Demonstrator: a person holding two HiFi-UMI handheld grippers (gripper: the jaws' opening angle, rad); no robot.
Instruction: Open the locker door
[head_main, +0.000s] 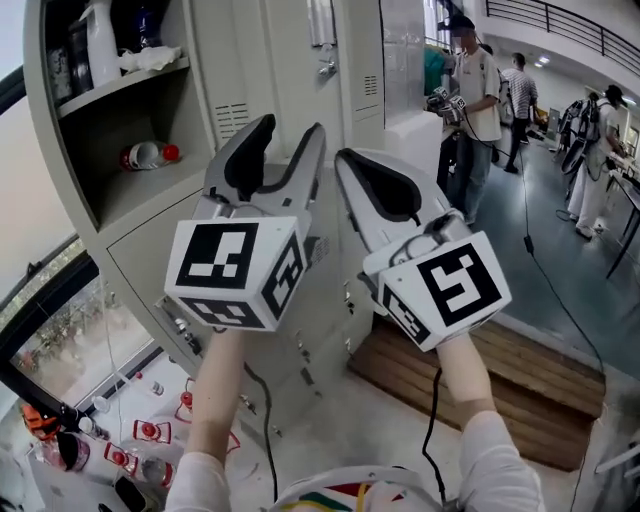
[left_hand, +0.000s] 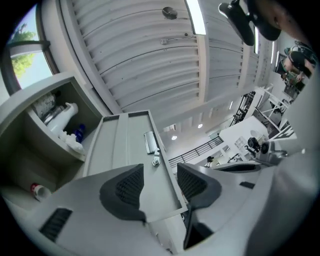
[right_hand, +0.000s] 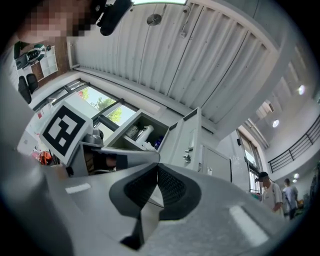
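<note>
Before the already-open locker door (head_main: 270, 70), I am holding left gripper (head_main: 290, 140) jaws released, right gripper (head_main: 352, 170) jaws clenched empty.

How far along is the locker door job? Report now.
Done: the locker door stands swung open, exposing a shelf with a bottle. In hand: nothing; the left gripper is open, the right gripper shut, both empty. Left: apparently nothing.
</note>
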